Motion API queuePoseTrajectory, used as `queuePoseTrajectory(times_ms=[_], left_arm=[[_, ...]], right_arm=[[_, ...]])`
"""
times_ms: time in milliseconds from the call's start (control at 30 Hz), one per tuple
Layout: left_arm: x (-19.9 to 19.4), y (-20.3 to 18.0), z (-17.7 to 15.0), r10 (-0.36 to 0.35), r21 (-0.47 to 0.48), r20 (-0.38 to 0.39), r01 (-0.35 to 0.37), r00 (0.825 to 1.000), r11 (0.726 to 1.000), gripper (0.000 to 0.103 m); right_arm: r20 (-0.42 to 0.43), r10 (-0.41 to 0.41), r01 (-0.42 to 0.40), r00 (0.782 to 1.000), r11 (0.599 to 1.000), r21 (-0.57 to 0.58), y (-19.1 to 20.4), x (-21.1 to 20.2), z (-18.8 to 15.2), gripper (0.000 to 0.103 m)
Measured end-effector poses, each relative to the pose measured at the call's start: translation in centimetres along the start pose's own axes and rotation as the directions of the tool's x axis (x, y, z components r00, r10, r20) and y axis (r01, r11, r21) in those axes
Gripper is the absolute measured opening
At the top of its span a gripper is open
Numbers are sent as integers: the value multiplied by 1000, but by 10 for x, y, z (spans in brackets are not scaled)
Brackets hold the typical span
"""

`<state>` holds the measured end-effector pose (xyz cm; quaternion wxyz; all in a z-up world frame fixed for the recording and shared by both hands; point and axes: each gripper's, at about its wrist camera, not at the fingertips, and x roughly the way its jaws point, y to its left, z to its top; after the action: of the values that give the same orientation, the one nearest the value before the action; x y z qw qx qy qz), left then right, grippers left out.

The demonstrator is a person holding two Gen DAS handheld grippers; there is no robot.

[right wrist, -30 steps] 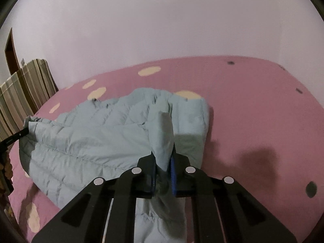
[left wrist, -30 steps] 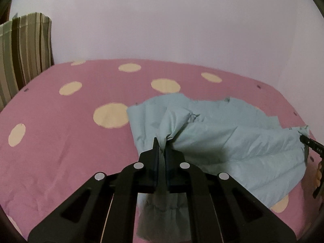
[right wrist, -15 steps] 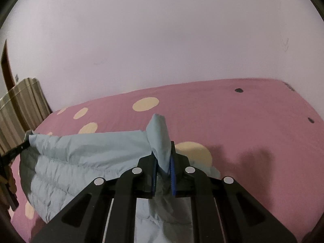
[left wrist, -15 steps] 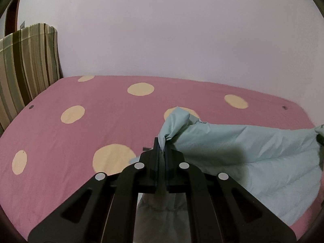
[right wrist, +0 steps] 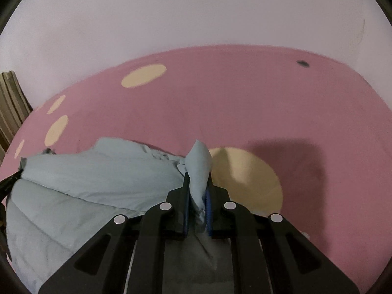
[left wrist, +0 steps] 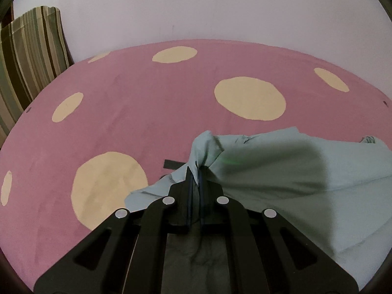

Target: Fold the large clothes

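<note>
A pale blue quilted jacket [left wrist: 281, 178] is held up over the pink spotted bed, stretched between my two grippers. My left gripper [left wrist: 194, 176] is shut on one corner of it, with a tuft of fabric poking past the tips. My right gripper [right wrist: 197, 181] is shut on the other corner, and the jacket [right wrist: 85, 186] spreads to its left. The left gripper's tip [right wrist: 9, 181] shows at the far left edge of the right wrist view. The jacket's lower part hangs below both grippers, out of sight.
The pink bedspread [left wrist: 147, 103] with cream dots fills both views. A striped cushion [left wrist: 29, 56] stands at the bed's left end against the wall. A pale wall [right wrist: 196, 12] runs behind the bed. A small dark tab [left wrist: 172, 164] lies on the bedspread by the jacket.
Both grippers have moved forward over the bed with the jacket held between them. The far edge of the jacket has dropped lower in view, and more bare bedspread shows beyond it.
</note>
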<state>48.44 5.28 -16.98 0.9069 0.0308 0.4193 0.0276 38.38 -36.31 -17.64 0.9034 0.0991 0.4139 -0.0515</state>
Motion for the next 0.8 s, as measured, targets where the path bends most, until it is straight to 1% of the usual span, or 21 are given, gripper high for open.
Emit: queuePoseTrajectory(times_ms=[100,200,333,433,500,567,600,633,667,700,733,800], left_arm=[[11,-1,-4,5,-7,-7,-6,1000,1000,4],[20,1,-5,4,-15,-9,-5,1000,1000,5],[20,-1,-5,12,-8,-15,-12,1000,1000,5],[16,-3,0,17,7,-23,-17,1000,1000,5],[10,0,3,21,5,-28,-21,999,1000,14],[-3,4,6,38,1,-16,-38,999,999,48],[-15,8,8,46,-8,18,-46,999,999,51],[-30,9,10,50,-13,58,-49,997,999,52],[-44,8,13,43,-12,87,-42,995,999,53],[-56,6,16,28,-19,106,-26,994,999,54],[-67,3,17,5,-28,120,-1,993,1000,56],[-83,-10,17,-67,-35,133,72,989,997,57]], right_arm=[[-13,-4,4,1000,1000,13,-2,11,-4,10],[-9,0,0,1000,1000,26,-4,15,-6,10],[-5,-4,4,1000,1000,31,-3,15,-6,10],[-9,-13,13,1000,1000,25,0,14,-2,15],[-20,-17,17,1000,999,27,0,12,1,21],[-22,-40,41,999,999,30,0,2,5,40],[0,-40,40,999,998,40,0,-10,8,44],[19,-39,38,999,998,45,1,-18,9,49],[54,-44,42,998,998,49,5,-31,12,50],[87,-43,40,995,998,42,13,-46,15,50],[102,-32,29,994,999,34,20,-54,16,50],[124,14,-15,992,1000,5,45,-68,15,50]])
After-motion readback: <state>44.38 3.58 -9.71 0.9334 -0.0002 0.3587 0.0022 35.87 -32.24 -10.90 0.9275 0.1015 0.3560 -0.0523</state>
